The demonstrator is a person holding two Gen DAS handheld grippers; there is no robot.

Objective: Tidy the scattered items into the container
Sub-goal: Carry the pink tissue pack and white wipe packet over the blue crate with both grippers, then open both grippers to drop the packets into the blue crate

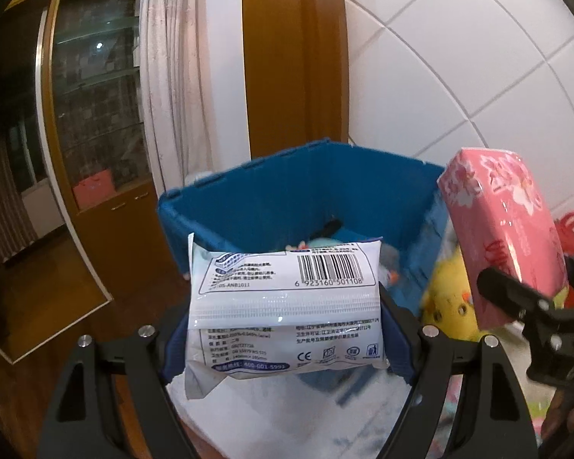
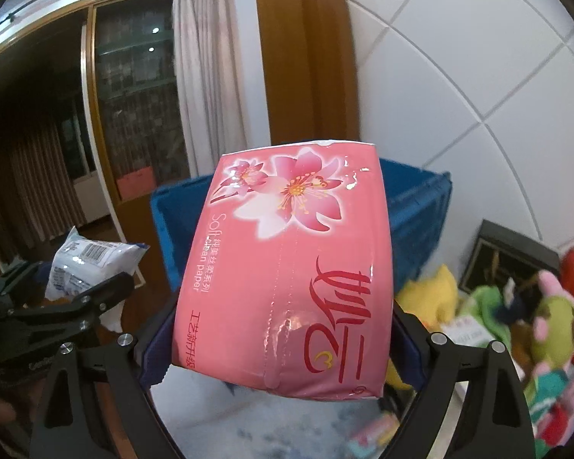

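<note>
My left gripper (image 1: 283, 332) is shut on a white wipes packet (image 1: 283, 306) with a barcode, held in the air in front of the blue bin (image 1: 287, 195). My right gripper (image 2: 283, 344) is shut on a pink tissue pack (image 2: 287, 267) printed with flowers, also lifted in front of the blue bin (image 2: 417, 210). In the left wrist view the pink tissue pack (image 1: 505, 241) and the right gripper's fingers (image 1: 509, 290) show at the right. In the right wrist view the white wipes packet (image 2: 88, 264) shows at the left. Soft toys lie inside the bin.
A yellow plush toy (image 1: 451, 298) lies beside the bin on a pale surface. More plush toys (image 2: 547, 321) and a dark box (image 2: 505, 256) crowd the right side. A wooden door frame (image 1: 279, 57), a white curtain (image 1: 172, 76) and a tiled wall (image 1: 459, 57) stand behind.
</note>
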